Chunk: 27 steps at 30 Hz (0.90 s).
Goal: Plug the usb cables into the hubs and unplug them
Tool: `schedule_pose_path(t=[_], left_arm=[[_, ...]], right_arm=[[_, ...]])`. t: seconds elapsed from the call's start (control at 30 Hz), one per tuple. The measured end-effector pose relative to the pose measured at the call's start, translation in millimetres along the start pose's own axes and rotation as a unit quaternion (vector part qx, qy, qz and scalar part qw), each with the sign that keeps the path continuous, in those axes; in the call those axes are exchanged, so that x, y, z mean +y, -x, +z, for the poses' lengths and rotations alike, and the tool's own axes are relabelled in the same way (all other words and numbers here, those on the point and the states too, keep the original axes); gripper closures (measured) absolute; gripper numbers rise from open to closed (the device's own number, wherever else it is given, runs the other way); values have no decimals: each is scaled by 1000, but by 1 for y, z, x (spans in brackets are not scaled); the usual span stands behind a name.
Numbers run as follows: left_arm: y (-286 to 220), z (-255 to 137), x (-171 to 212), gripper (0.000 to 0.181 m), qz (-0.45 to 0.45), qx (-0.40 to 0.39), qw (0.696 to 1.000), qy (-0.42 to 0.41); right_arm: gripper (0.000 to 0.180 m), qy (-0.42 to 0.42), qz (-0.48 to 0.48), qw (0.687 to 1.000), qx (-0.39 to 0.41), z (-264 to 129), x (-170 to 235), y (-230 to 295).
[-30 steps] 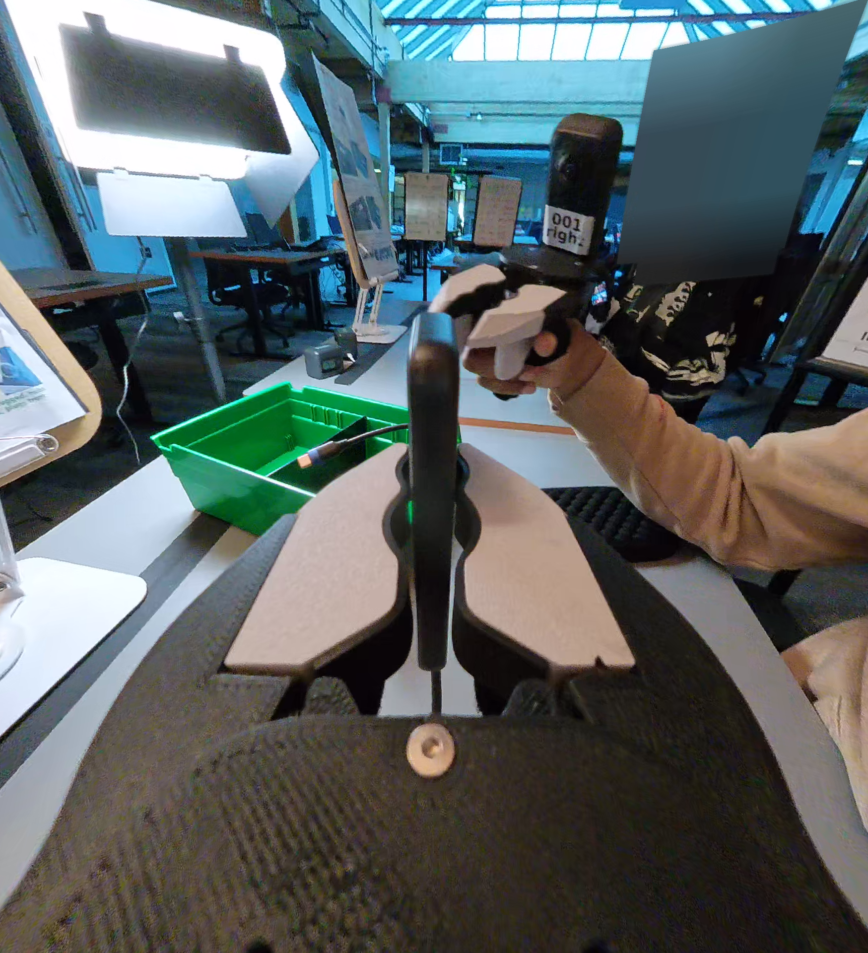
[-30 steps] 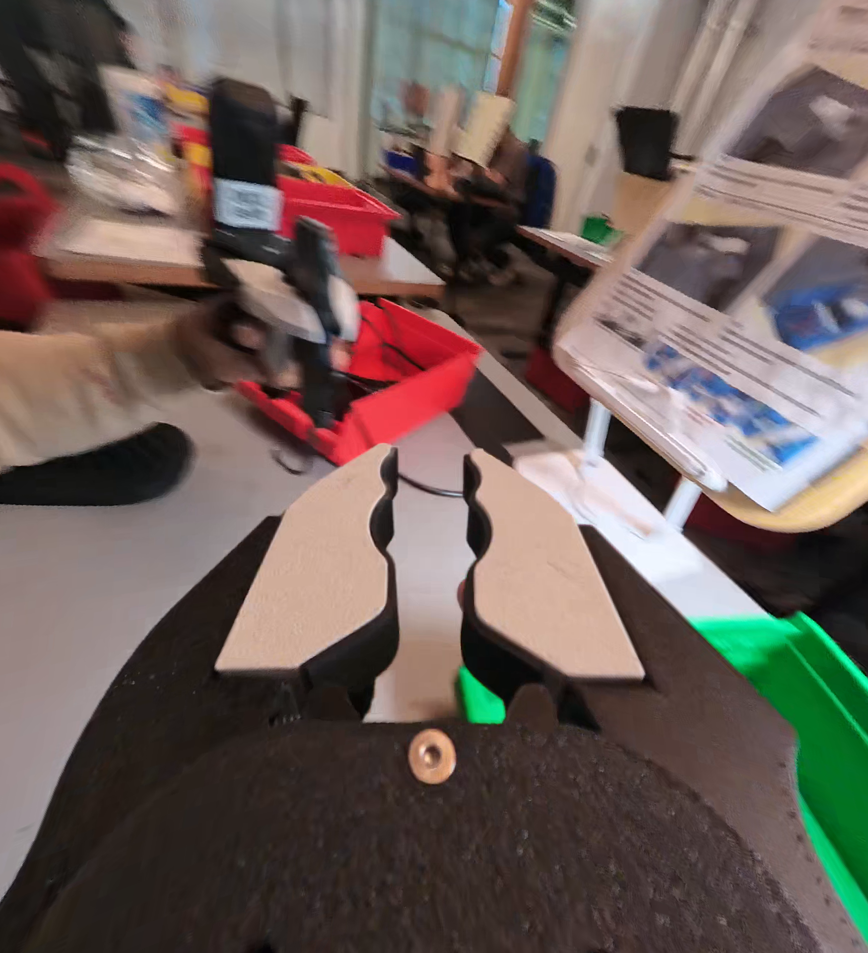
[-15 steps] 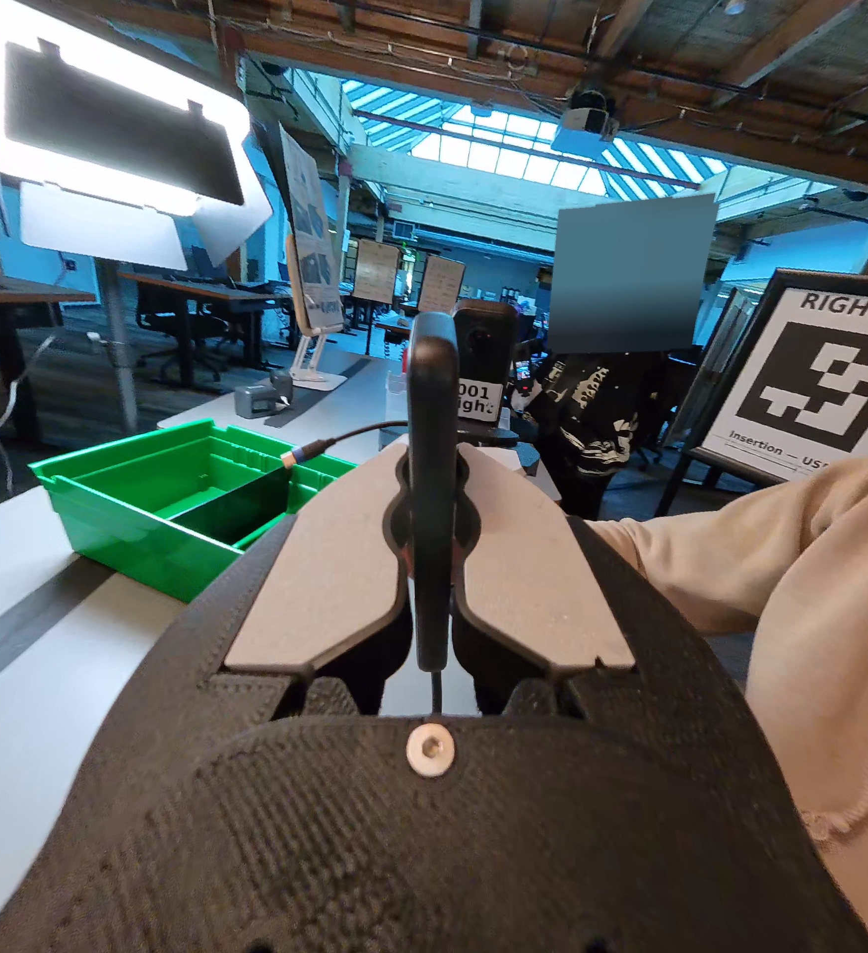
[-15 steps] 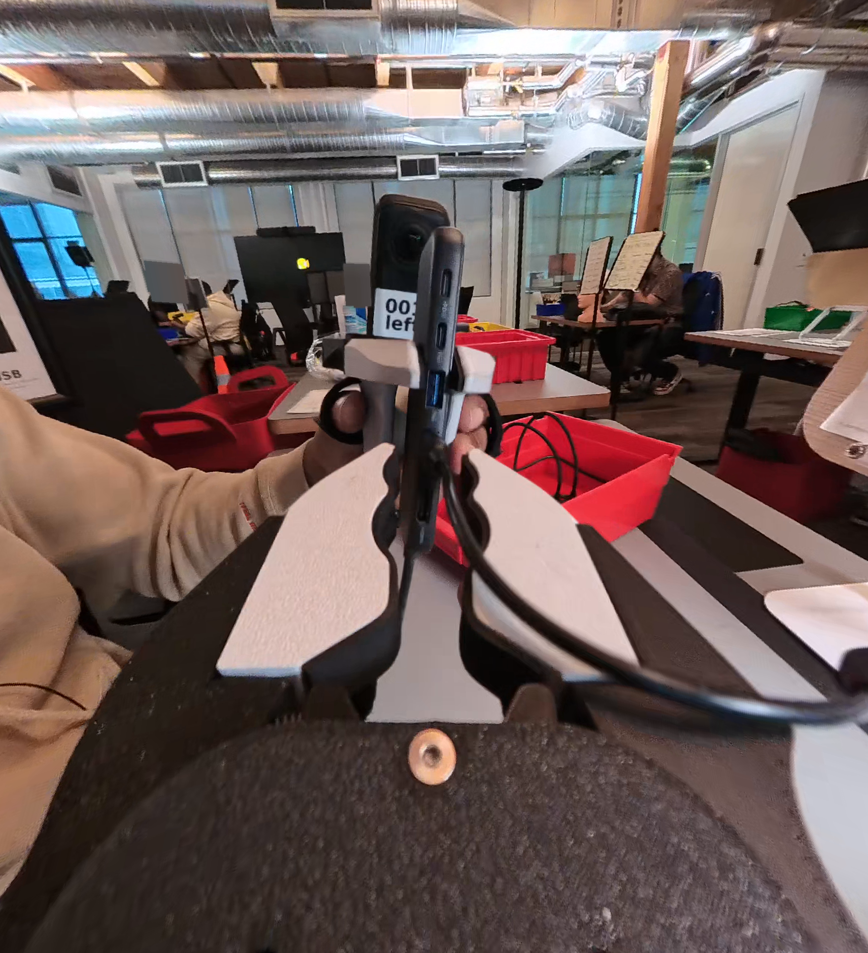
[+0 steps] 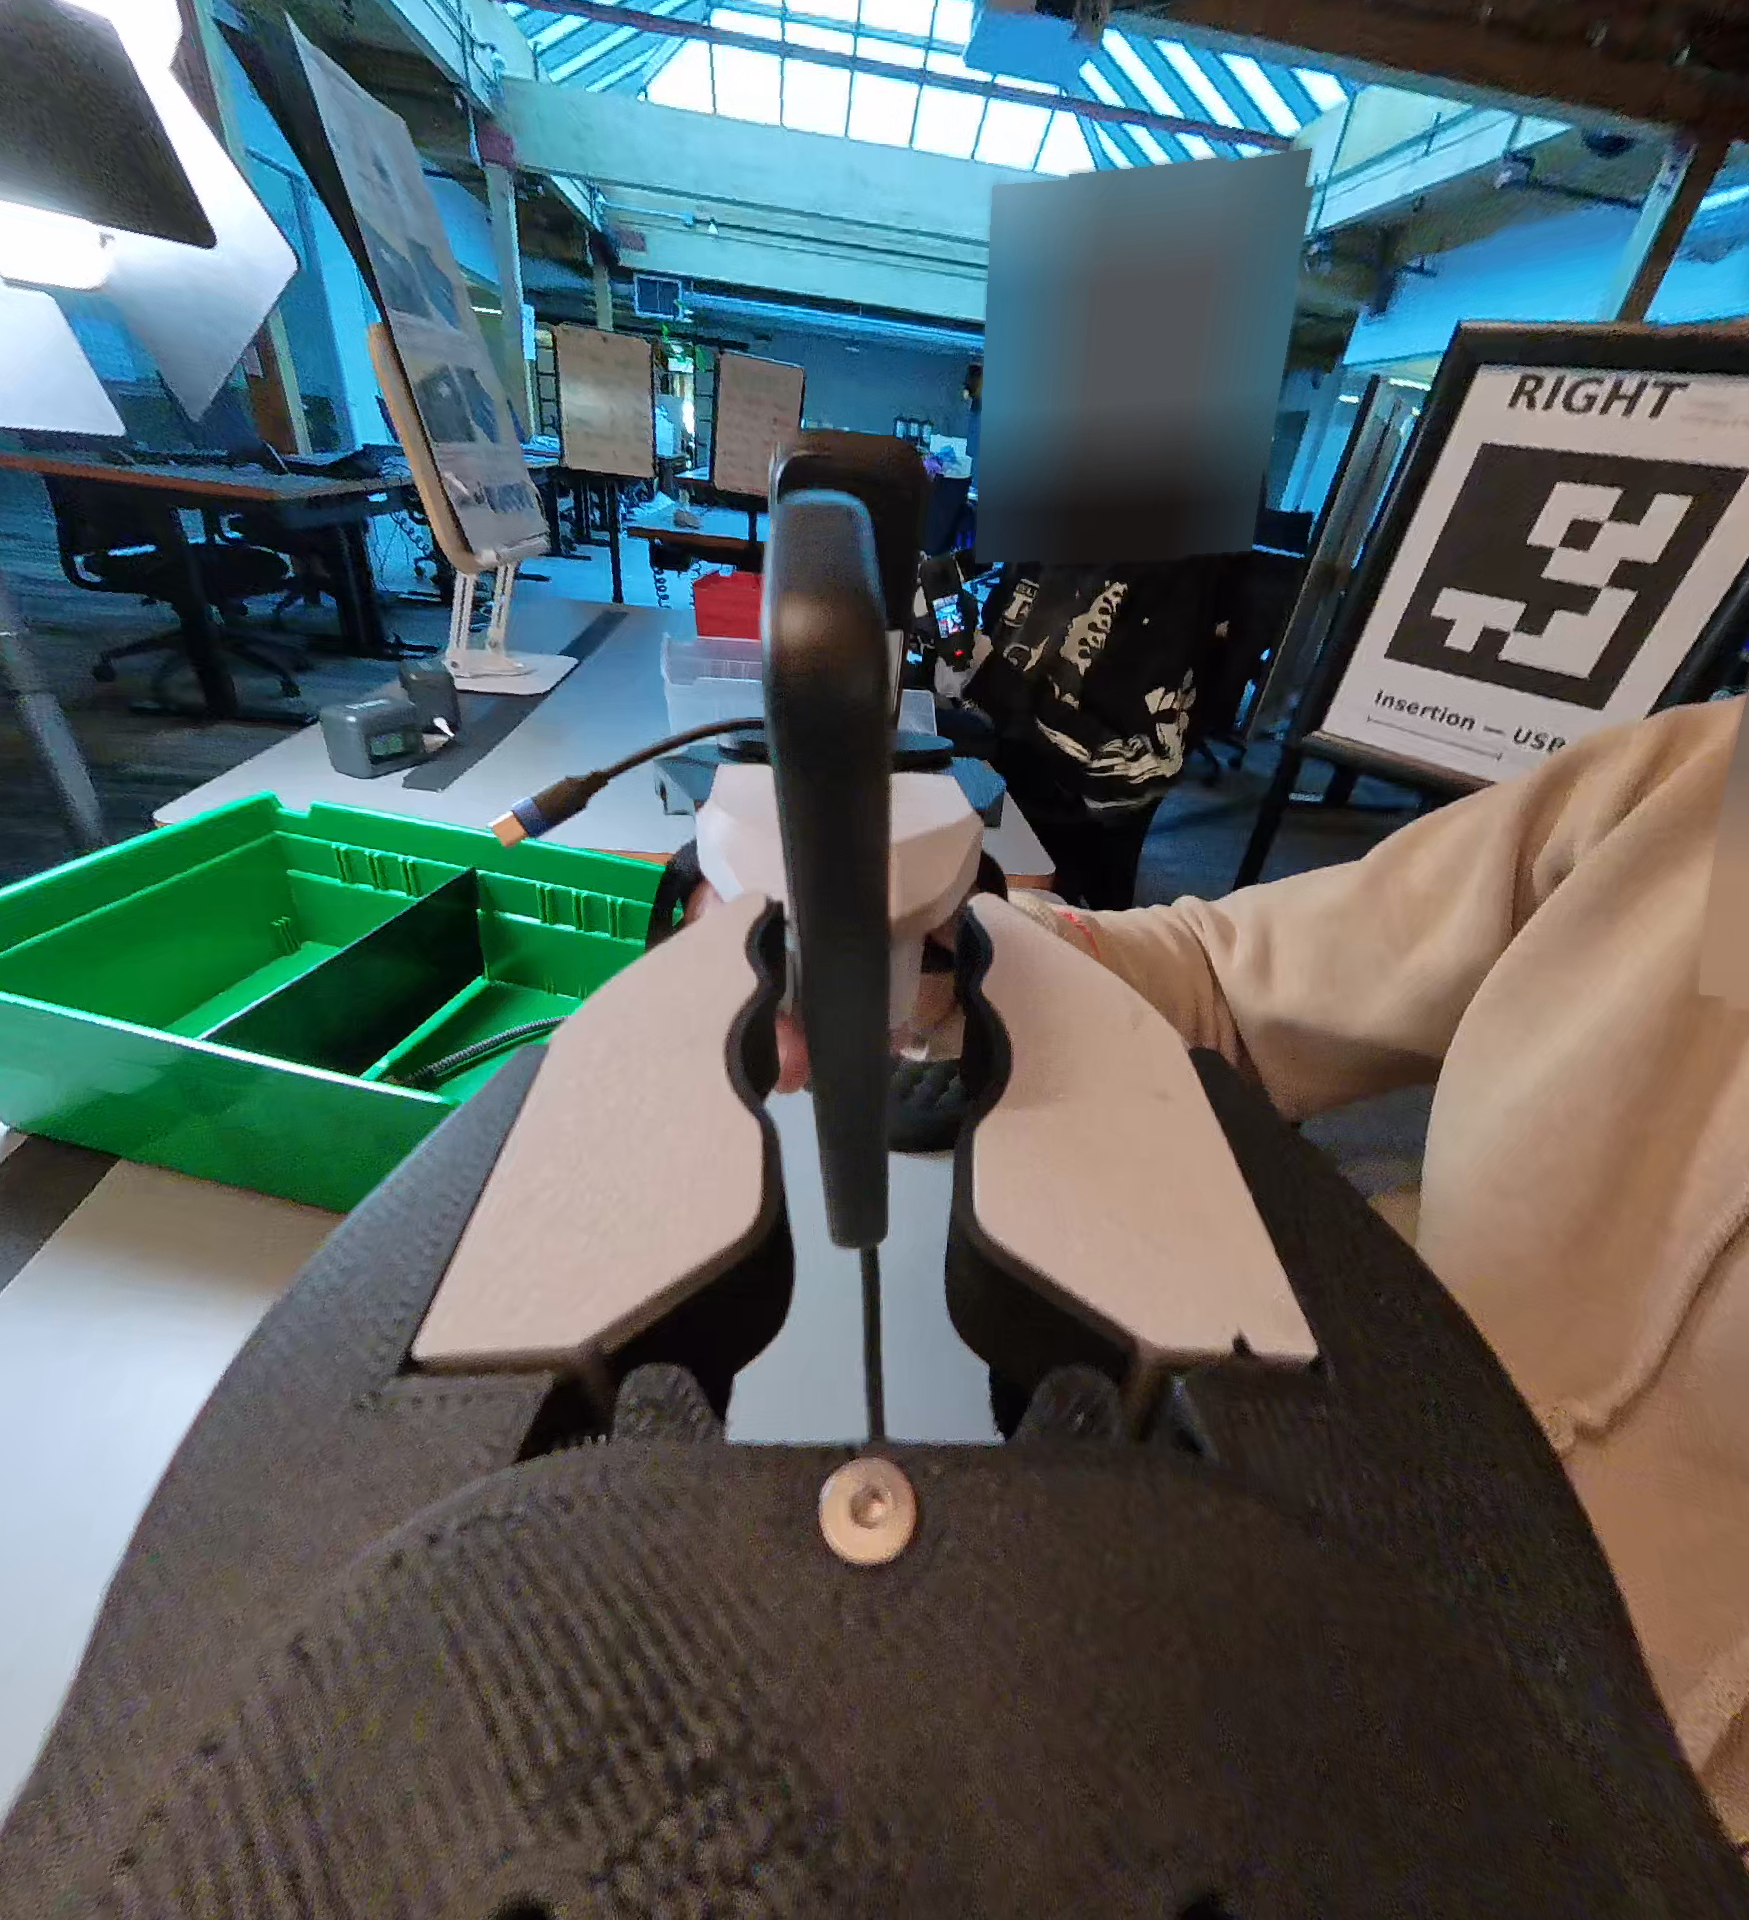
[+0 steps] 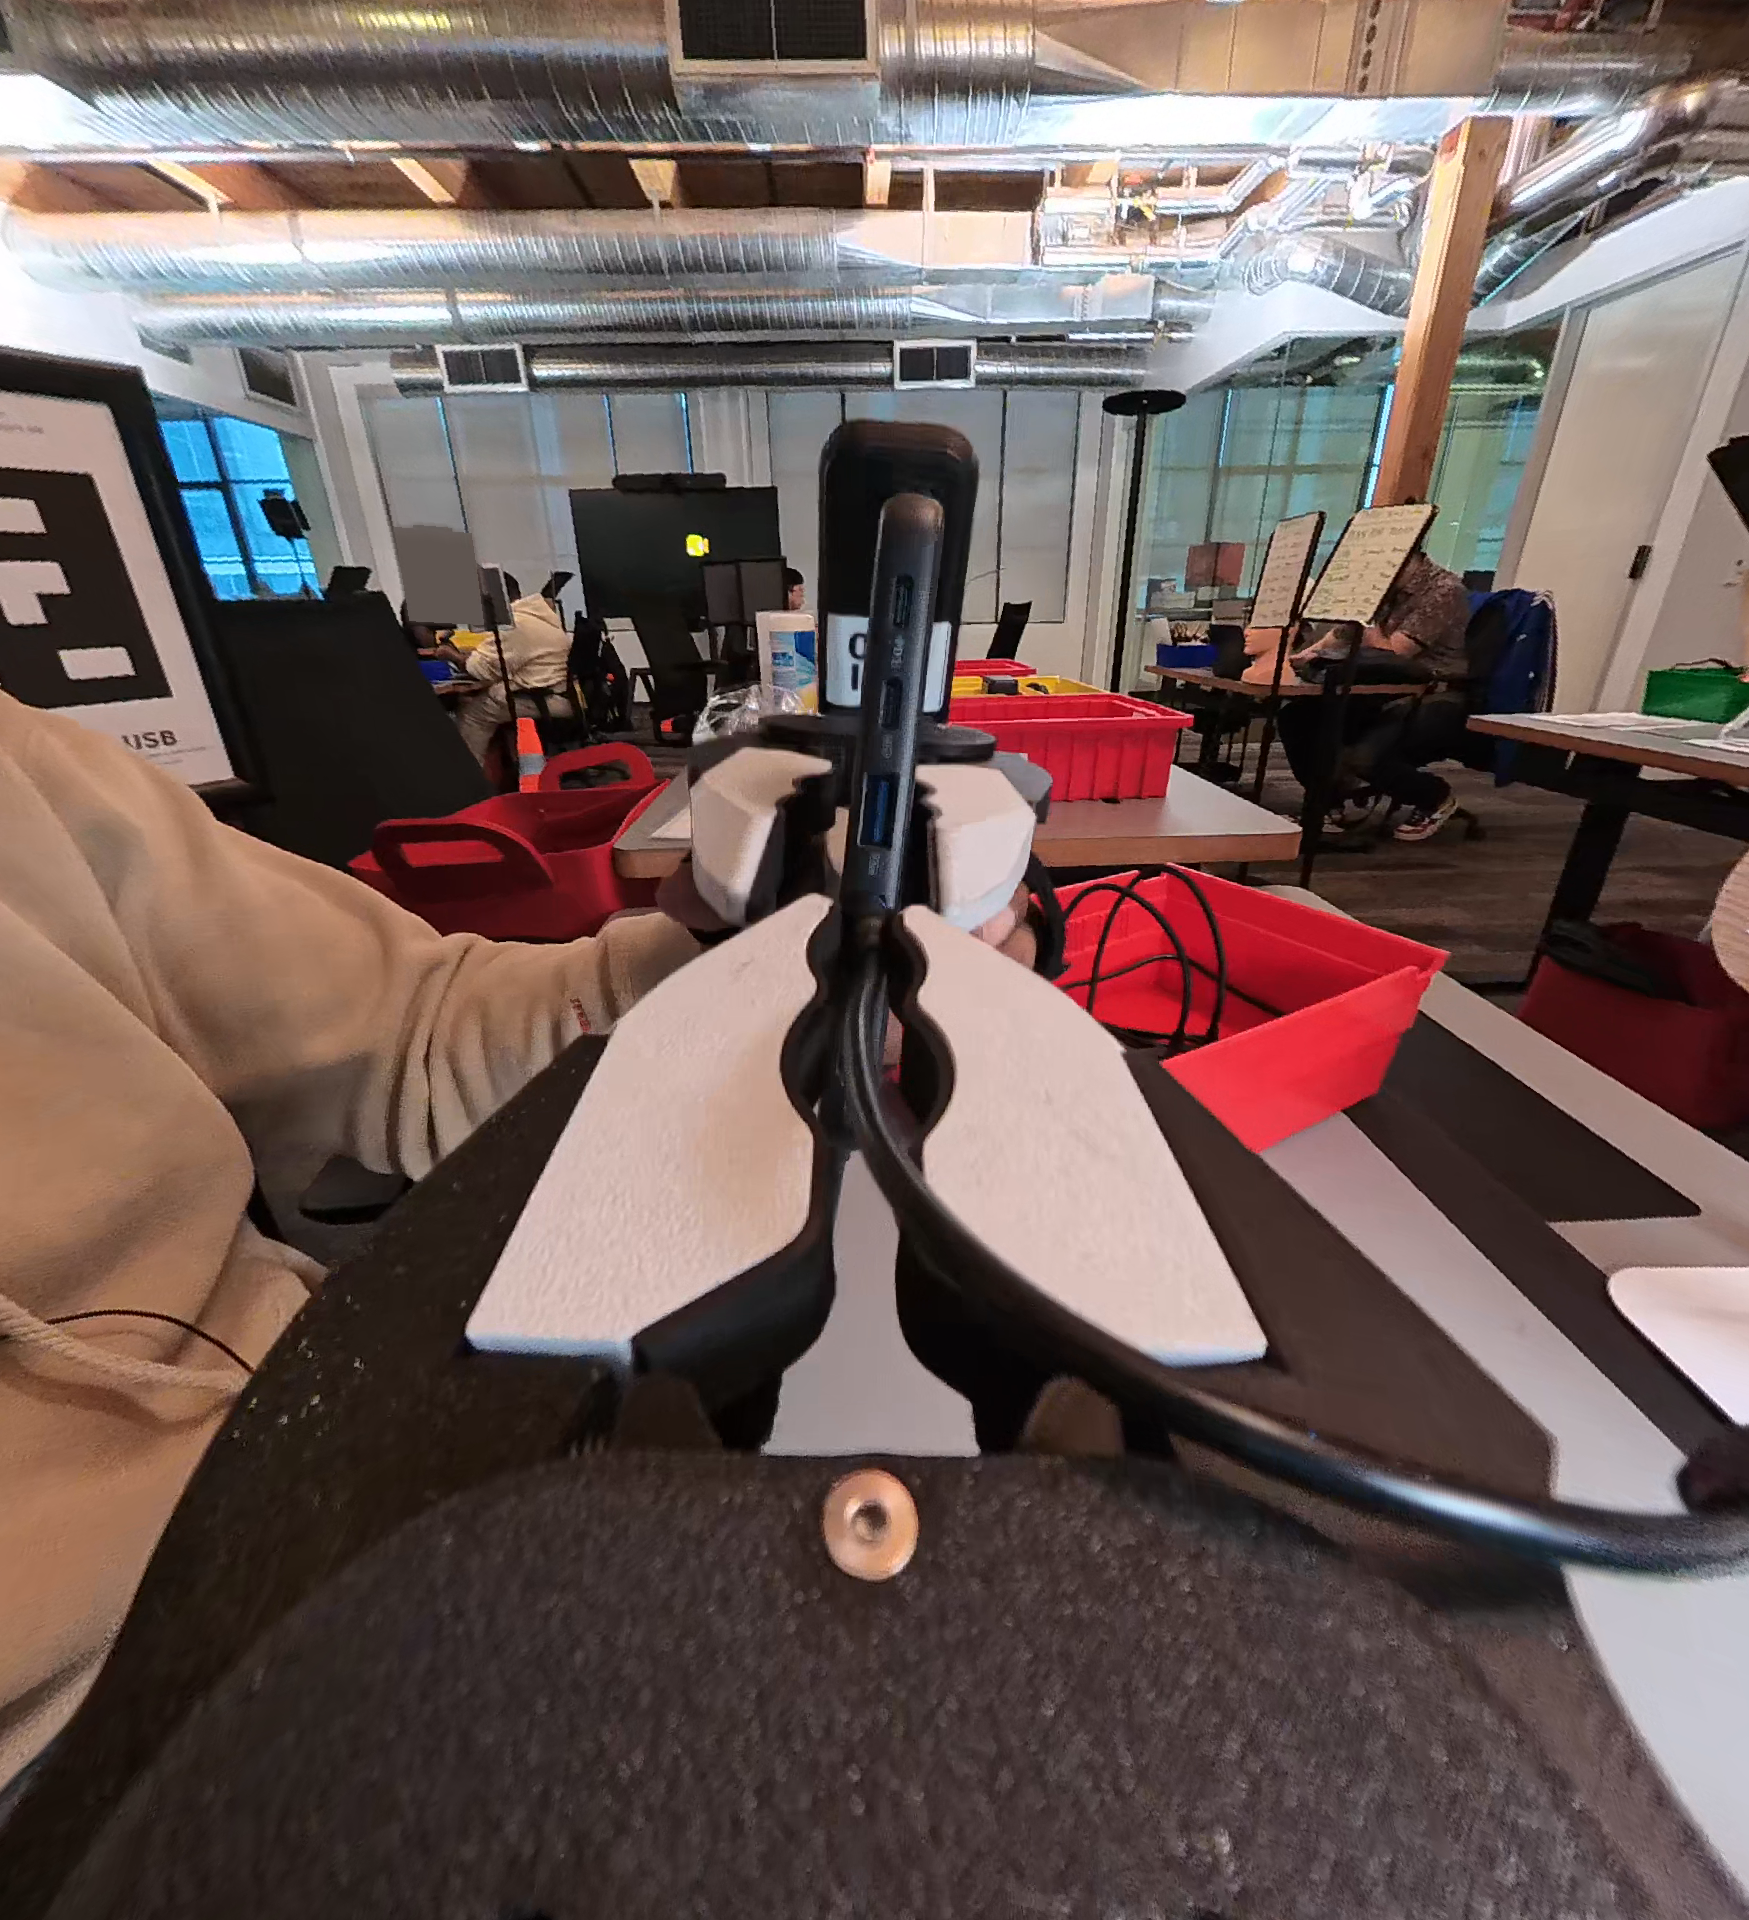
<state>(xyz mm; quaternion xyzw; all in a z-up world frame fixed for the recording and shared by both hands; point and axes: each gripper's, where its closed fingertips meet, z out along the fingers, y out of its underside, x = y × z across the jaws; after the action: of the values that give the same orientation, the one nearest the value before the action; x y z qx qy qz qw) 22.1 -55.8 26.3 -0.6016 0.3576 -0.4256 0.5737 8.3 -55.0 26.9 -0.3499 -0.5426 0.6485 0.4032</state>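
Observation:
A black USB hub (image 5: 828,831) stands upright between the two grippers, which face each other above the table. My left gripper (image 5: 865,935) is open, its fingers on either side of the hub with gaps. My right gripper (image 6: 865,920) is shut on the lower end of the hub (image 6: 891,727), where its black cable (image 6: 1265,1444) leaves and runs off to the lower right. The hub's side ports face the right wrist view. A free USB plug (image 5: 537,816) sticks out to the left behind the hub. The right gripper (image 5: 834,842) shows behind the hub, the left gripper (image 6: 865,831) likewise.
A green divided bin (image 5: 174,1101) holding a braided cable (image 5: 465,1055) sits on the left gripper's left. A red bin (image 6: 1296,1060) with black cables is beyond the right gripper. A marker sign (image 5: 1576,561) and the person's beige sleeves (image 6: 226,987) flank the grippers. A white stand base (image 6: 1732,1340) lies nearby.
My left gripper, shut on the hub before, has opened. My right gripper swung in, closed on the hub's lower end with the cable, and both grippers have come closer together.

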Motion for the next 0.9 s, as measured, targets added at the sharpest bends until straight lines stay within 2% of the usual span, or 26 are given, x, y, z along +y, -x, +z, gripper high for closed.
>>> schedule_pose_path(t=[0.13, 0.2, 0.43, 0.53, 0.6, 0.7, 0.8, 0.9], left_arm=[[3, 3, 12, 154, 23, -10, 999, 34], [4, 5, 14, 167, 30, -14, 999, 38], [4, 2, 10, 168, 37, -28, 997, 57], [11, -30, -17, 168, 40, -52, 998, 13], [18, -57, -28, 168, 54, -88, 995, 17], [23, -69, -34, 168, 67, -125, 990, 22], [24, -59, -26, 168, 54, -112, 992, 26], [28, -49, -14, 168, 57, -118, 990, 51]], right_arm=[[173, -17, 9, 1000, -7, -4, -8, 1], [172, -9, 4, 1000, -5, -4, -6, 1], [172, -2, -17, 1000, -3, -6, -9, 2], [172, -57, -10, 998, 13, -45, -42, -14], [172, -6, -46, 997, 67, -68, -42, -31], [172, 90, -37, 985, 141, -87, -24, -59], [172, 203, 7, 954, 222, -117, 13, -91], [172, 322, 45, 902, 283, -162, 54, -112]])
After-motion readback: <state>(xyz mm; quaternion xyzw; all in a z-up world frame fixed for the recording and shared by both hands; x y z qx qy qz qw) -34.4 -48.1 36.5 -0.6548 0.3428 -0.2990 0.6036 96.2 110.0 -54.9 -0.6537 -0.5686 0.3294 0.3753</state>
